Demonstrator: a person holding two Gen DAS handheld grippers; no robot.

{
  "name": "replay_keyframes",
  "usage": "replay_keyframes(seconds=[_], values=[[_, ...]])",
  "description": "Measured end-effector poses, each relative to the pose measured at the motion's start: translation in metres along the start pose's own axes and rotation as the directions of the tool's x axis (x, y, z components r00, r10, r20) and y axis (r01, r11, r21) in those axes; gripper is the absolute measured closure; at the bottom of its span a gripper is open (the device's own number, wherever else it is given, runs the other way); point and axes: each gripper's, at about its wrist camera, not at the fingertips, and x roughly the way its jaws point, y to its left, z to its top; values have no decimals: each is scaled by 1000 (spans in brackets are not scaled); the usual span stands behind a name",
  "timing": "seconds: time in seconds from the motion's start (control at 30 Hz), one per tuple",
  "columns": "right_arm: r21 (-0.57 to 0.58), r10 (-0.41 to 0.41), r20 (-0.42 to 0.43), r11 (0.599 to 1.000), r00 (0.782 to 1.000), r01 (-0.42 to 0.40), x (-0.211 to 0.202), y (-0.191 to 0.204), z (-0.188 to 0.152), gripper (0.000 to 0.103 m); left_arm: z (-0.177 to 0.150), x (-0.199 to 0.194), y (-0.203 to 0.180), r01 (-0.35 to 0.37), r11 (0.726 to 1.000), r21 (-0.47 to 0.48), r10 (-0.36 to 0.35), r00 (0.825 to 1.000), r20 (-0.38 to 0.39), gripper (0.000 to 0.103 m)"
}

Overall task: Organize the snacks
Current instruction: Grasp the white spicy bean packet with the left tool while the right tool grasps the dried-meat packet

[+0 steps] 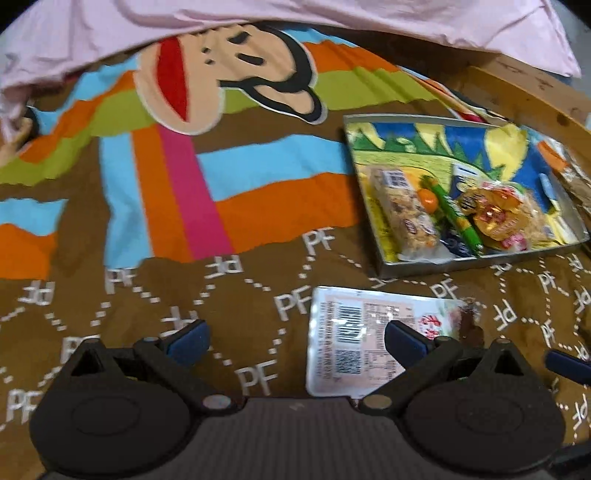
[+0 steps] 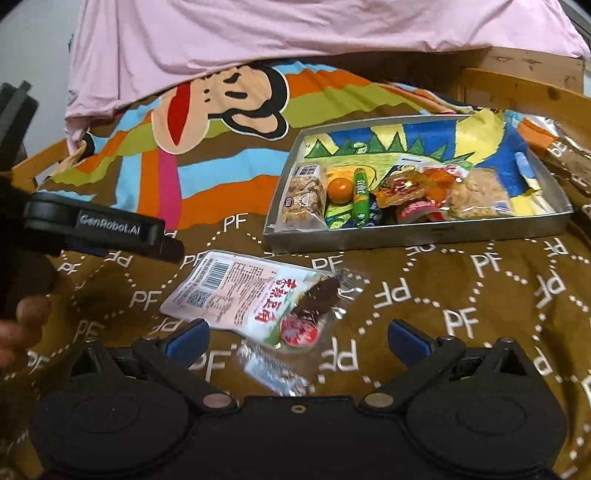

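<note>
A metal tray (image 2: 417, 236) with a dinosaur picture holds several snacks: a granola bar (image 2: 301, 199), an orange candy (image 2: 340, 190), a green stick (image 2: 361, 199) and wrapped packets. It also shows in the left wrist view (image 1: 480, 264). A white snack packet (image 2: 243, 295) with a barcode lies on the brown blanket in front of the tray, also in the left wrist view (image 1: 354, 343). A small clear wrapper (image 2: 273, 373) lies near it. My right gripper (image 2: 297, 336) is open just before the packet. My left gripper (image 1: 295, 338) is open, its right finger over the packet.
The brown "PF" blanket (image 2: 461, 295) with a colourful monkey print covers the bed. A pink sheet (image 2: 295, 33) lies at the back. A wooden bed frame (image 2: 517, 88) runs behind the tray. A foil bag (image 2: 569, 155) lies right of the tray.
</note>
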Motion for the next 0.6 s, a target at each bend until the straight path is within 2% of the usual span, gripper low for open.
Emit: replay_keyframes(seconds=[0.17, 0.23, 0.3, 0.37, 0.4, 0.5, 0.57, 0.6], values=[[-1, -1, -39, 1000, 999, 1, 28, 6, 0, 1, -3, 29, 12, 77, 995, -58, -81, 994, -71, 3], [-7, -12, -51, 1000, 999, 11, 38, 9, 0, 3, -4, 37, 17, 105, 989, -100, -115, 988, -99, 11], [-26, -40, -65, 999, 997, 39, 45, 13, 0, 5, -7, 42, 22, 149, 978, -144, -166, 979, -120, 15], [-22, -50, -78, 999, 996, 48, 48, 10, -1, 12, -9, 44, 20, 181, 972, -149, -201, 971, -133, 21], [-16, -48, -83, 999, 995, 47, 48, 8, -1, 12, -10, 43, 17, 186, 973, -134, -204, 969, -142, 25], [-27, -47, -88, 999, 995, 45, 43, 4, -1, 24, -11, 38, 6, 209, 973, -96, -222, 962, -159, 36], [-42, -43, -100, 998, 994, 39, 38, 3, -1, 37, -12, 34, 0, 206, 975, -85, -218, 961, -173, 37], [-51, -46, -107, 998, 993, 40, 35, 2, -1, 38, -11, 33, -1, 199, 977, -82, -210, 961, -180, 41]])
